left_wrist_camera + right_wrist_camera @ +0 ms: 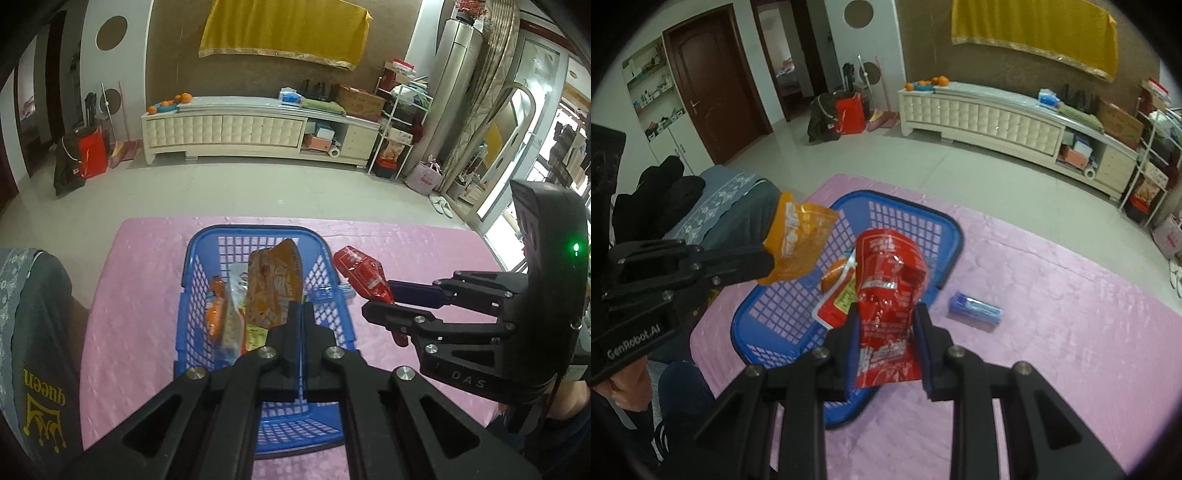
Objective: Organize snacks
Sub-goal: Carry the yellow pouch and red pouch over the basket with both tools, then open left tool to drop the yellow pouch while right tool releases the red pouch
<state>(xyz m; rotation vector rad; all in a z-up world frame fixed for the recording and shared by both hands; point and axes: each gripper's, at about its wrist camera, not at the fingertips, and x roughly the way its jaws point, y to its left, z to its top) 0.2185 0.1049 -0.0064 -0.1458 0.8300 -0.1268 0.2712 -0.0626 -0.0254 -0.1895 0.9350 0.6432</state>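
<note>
A blue mesh basket (pixel 251 229) (pixel 886 195) stands on a pink cloth (pixel 140 295) (pixel 1052 350). My left gripper (pixel 302 308) (pixel 768 262) is shut on an orange snack packet (pixel 275 284) (pixel 798 240), held over the basket. My right gripper (pixel 888 332) (pixel 382 299) is shut on a red snack packet (pixel 890 280) (pixel 360 271), which hangs above the basket's right rim. An orange-and-white packet (pixel 221 314) (pixel 834 295) lies inside the basket. A small blue-purple packet (pixel 975 306) lies on the cloth to the right of the basket.
A grey garment with lace trim and yellow print (pixel 33 332) (pixel 738 206) sits at the cloth's left edge. A person's dark sleeve (pixel 679 387) is at the lower left. Beyond the cloth is bare tiled floor (pixel 258 192), then a long white cabinet (pixel 240 129).
</note>
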